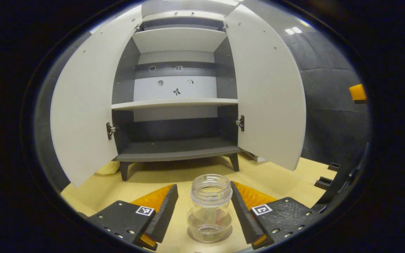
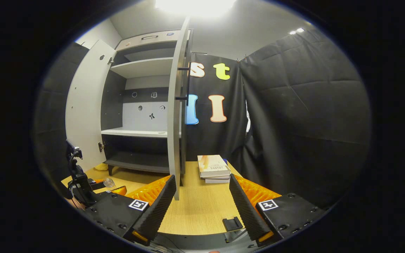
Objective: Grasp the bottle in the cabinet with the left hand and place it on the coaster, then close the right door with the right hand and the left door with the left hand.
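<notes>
- Pale wooden table [image 1: 276,175] carries a white cabinet [image 1: 179,105] with dark inner walls; it stands on short dark legs, and quilted black cloth hangs behind and to the side of it.
- Both cabinet doors are swung wide open. In the left gripper view the left door [image 1: 83,116] and the right door [image 1: 265,95] flank the bare shelves, with small stickers on the back panel [image 1: 174,86].
- In the right gripper view the right door [image 2: 176,116] is seen almost edge-on, its dark bar handle [image 2: 187,84] facing the cloth wall.
- Left claw [image 1: 204,214] has its fingers spread apart, one on each side of the bottle, neither visibly pressing on it.
- Clear glass bottle [image 1: 209,207], lidless with a threaded neck, stands upright on the table in front of the cabinet, between those fingers. A faint round shape shows under its base; I cannot tell whether that is the coaster.
- Right claw [image 2: 199,205] is also apart and holds nothing; it points at the table just beside the lower edge of the right door.
- Stack of books [image 2: 213,168] lies on the table to the right of that door, near the cloth.
- Farther left in the right gripper view the bottle's rim [image 2: 109,182] shows behind the other gripper's dark body.
- Something yellow [image 1: 108,168] lies beside the cabinet's left front leg, too hidden to name.
</notes>
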{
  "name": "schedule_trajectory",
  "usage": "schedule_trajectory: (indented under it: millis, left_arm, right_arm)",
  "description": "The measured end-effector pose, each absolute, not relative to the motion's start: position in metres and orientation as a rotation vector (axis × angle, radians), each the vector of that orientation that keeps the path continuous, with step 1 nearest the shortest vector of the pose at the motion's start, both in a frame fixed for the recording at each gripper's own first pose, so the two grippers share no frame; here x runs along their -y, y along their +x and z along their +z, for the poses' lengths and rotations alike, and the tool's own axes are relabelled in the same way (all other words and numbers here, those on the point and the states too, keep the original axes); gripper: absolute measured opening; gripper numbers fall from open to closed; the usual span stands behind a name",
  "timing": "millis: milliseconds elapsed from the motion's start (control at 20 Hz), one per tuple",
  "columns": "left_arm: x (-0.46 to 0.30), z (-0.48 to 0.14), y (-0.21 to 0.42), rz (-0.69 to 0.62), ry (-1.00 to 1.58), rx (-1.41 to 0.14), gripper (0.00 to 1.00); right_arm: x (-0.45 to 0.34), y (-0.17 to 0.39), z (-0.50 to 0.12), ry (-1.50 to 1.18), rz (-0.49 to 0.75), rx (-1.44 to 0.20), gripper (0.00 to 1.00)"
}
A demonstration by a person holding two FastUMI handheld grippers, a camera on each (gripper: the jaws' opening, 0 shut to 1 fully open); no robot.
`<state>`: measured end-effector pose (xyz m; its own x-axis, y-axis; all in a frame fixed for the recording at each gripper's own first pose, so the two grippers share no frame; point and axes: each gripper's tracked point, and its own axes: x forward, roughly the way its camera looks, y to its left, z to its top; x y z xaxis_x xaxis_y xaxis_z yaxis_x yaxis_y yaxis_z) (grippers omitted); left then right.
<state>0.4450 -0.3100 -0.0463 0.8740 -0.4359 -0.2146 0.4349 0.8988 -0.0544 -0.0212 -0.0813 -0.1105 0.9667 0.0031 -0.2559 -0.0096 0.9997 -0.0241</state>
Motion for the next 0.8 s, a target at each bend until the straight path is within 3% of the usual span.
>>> schedule_trajectory:
  millis: [800]
  left_arm:
    - [0.285, 0.014, 0.431, -0.396, -0.043, -0.180, 0.85]
  right_arm:
    - [0.085, 0.002, -0.083, 0.005, 0.036, -0.210, 0.96]
